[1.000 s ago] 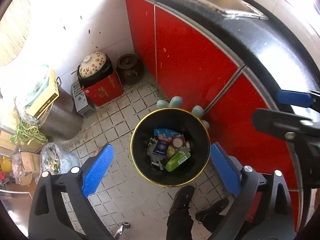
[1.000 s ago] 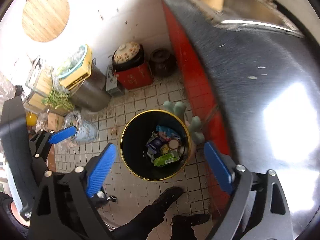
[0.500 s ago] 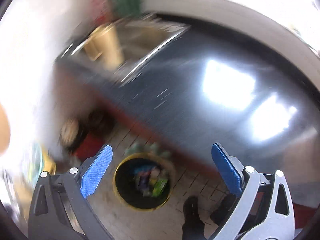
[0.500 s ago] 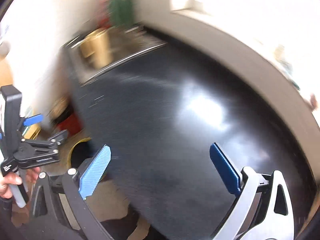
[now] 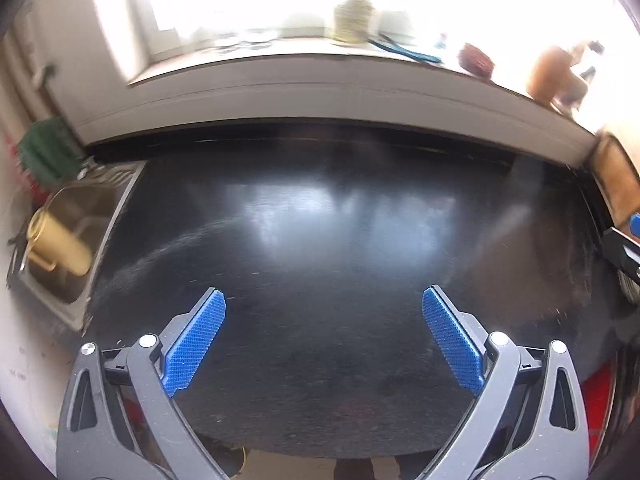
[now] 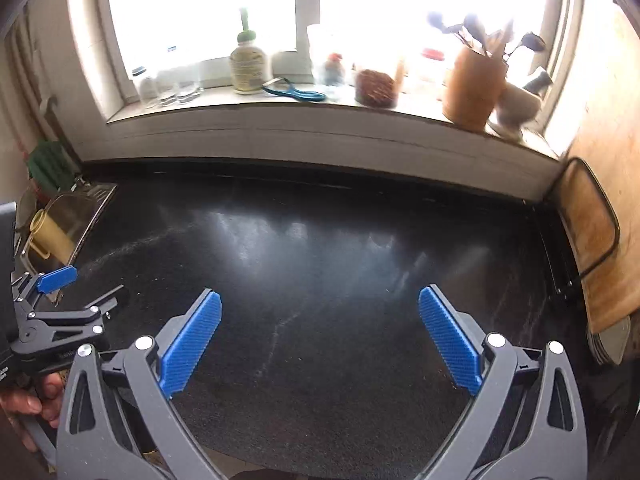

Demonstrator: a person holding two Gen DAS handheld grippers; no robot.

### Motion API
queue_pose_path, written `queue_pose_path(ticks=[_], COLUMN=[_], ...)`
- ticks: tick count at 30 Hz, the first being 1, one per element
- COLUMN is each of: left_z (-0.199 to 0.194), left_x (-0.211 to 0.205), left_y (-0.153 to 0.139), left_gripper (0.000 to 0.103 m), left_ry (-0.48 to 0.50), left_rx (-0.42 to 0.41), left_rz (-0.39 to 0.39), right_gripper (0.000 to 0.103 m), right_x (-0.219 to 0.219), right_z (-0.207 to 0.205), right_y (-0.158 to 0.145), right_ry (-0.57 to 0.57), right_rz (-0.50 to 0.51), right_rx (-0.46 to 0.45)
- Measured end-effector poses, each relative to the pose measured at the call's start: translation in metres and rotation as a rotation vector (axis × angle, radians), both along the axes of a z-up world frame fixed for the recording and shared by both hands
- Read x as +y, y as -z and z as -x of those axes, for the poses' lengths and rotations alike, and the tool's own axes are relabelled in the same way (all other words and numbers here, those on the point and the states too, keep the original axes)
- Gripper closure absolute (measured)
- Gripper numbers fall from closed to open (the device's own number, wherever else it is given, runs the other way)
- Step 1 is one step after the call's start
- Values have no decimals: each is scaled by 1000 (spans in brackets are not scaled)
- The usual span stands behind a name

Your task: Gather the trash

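Trash unseen; left gripper [image 5: 323, 336] and right gripper [image 6: 319, 336] gape empty over countertop [image 6: 320, 240].

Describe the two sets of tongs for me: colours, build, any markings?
Both match. The left tongs and right tongs have grey, cut-out triangular arms joined by silver rivets, ending in flat blue pads with a fine ribbed texture. Seen side-on in the right view, the left one shows small white lettering, too small to read.

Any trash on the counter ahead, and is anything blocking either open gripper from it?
No trash shows on the black countertop. Left gripper and right gripper are open and empty, and nothing visible lies between them and the countertop.
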State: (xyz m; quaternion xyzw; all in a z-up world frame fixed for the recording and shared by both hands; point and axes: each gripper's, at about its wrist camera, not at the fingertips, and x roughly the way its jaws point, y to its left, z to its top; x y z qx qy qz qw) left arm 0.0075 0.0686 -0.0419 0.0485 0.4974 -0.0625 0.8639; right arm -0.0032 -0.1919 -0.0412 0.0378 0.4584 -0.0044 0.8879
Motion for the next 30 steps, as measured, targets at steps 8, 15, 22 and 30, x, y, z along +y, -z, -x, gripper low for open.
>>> queue_pose_path(ticks=[8,15,22,30], left_z=[-9,-6,-4,-3], left_x=[-23,-21,-19,-20], left_y=[5,5,4,4], left_gripper=[7,7,7,7], left_ry=[30,19,16,16], left_rx=[31,41,43,44], left_rz=[-28,-19,-19,-17], right_gripper=[7,7,7,7], right_x=[-13,-14,-14,-13], right_z=[3,3,2,4], right_y=[7,6,8,8], right_ry=[37,29,20,18], right_rz=[-20,-29,-36,-38], right_rx=[24,27,34,33])
